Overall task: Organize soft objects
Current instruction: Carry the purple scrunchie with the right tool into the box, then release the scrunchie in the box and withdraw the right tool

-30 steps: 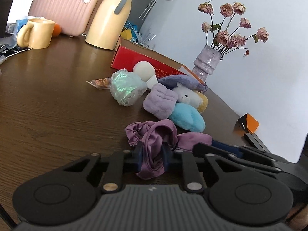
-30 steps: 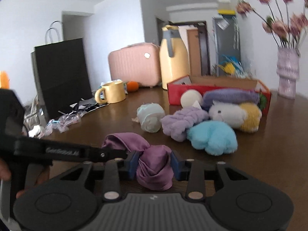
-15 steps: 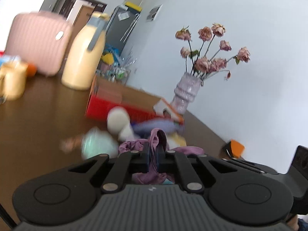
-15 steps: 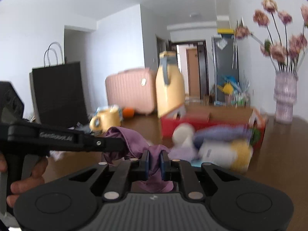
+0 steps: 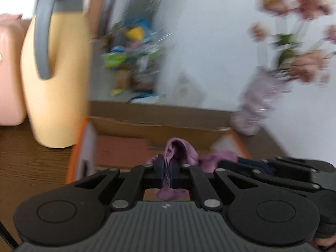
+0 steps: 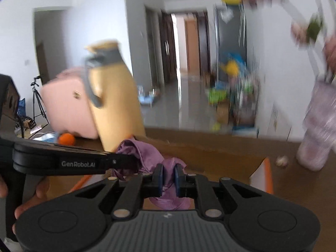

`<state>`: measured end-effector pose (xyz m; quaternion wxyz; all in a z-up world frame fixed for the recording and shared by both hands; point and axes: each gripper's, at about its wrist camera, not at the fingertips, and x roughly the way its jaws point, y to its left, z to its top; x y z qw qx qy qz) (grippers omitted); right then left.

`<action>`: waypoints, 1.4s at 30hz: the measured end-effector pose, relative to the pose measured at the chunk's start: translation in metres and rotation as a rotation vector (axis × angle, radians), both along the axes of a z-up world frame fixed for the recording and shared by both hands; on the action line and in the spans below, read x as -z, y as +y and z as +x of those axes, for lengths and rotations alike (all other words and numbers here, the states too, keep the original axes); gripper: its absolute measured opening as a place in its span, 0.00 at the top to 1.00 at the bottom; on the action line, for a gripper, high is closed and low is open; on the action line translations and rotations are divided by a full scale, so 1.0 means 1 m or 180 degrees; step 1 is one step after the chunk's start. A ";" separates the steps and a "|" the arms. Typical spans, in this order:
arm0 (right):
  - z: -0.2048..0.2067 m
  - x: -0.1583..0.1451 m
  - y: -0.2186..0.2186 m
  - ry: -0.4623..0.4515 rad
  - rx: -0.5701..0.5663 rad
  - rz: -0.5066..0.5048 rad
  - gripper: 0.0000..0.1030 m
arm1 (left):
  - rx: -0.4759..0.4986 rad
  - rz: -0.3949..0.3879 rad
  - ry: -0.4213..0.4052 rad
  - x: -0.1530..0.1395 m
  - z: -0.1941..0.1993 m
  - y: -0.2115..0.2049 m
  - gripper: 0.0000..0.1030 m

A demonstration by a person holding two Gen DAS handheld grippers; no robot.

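Note:
Both grippers are shut on one purple satin scrunchie, each pinching one end. My left gripper [image 5: 167, 173] holds the scrunchie [image 5: 180, 149] above the open cardboard box [image 5: 159, 126] with red and orange sides. My right gripper [image 6: 168, 177] holds the scrunchie [image 6: 147, 153] over the same box [image 6: 210, 153]. The left gripper's body shows at the left of the right wrist view, the right gripper's body at the right of the left wrist view. The other soft toys are out of view.
A tall yellow thermos jug [image 5: 52, 84] stands left of the box, with a pink case [image 5: 8, 73] behind it. A lilac vase of dried roses [image 5: 258, 100] stands right of the box. A small orange ball [image 6: 66, 139] lies by the case on the brown table [image 5: 31, 168].
Both grippers lifted the scrunchie off the table and carried it forward over the open box. The pile of soft toys dropped out of view. The views are blurred by motion.

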<state>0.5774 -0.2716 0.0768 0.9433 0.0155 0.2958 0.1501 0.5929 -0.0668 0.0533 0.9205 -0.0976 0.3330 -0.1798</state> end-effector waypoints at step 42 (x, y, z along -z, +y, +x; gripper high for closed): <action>-0.312 -0.037 -0.021 -0.1090 0.0300 -0.0242 0.41 | -0.0567 0.0769 -0.1346 -0.048 -0.305 0.065 0.33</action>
